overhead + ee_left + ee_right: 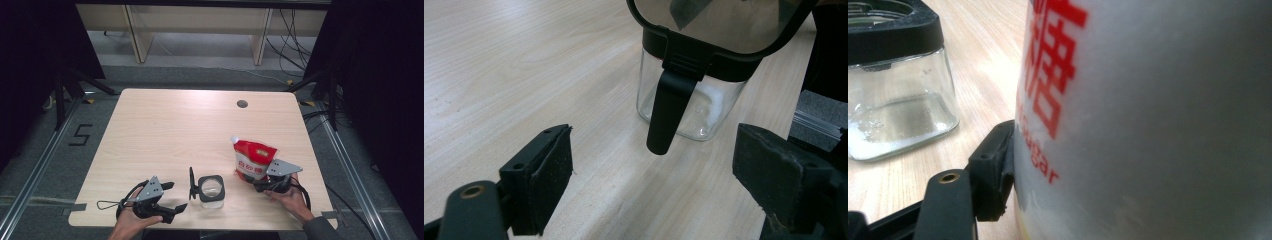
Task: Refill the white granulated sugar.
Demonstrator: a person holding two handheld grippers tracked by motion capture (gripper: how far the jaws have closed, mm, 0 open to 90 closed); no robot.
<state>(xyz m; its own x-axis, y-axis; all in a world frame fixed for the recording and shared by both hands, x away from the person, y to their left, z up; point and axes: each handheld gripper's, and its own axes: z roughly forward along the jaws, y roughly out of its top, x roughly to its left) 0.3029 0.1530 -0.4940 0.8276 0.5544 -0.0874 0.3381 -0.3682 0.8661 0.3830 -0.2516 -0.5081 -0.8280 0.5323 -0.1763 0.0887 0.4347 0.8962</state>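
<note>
On the pale wooden table (165, 130) there are two things to count besides the tools: one red-and-white soft plastic pouch of sugar (253, 159) and one square clear glass jar with a black rim (211, 192). There are two hand-held grippers, one in each hand, and one small round dark hole (242, 104) near the table's far edge.

The pouch stands upright near the table's right front, just to the right of the jar and apart from it. It has a white screw cap (234, 139) at its upper left corner, a red upper part with white lettering, and a white lower part. In the right gripper view its side (1148, 125) is white with large red characters and the word "sugar" in red beneath them.

The jar has one flat hinged lid (192, 183), standing open on edge at the jar's left side. In the left gripper view a black clasp tab (669, 112) hangs down from the rim over the glass. A thin layer of white grains lies at the jar's bottom (898, 125).

The right gripper (267, 185) sits at the pouch's lower right; one black pad (998, 170) presses against the pouch's side, while the other jaw is hidden behind the pouch, so the jaws hold the pouch between them. The left gripper (172, 196) rests at the table's front left, its jaws spread wide with nothing between them, pointing at the jar.
</note>
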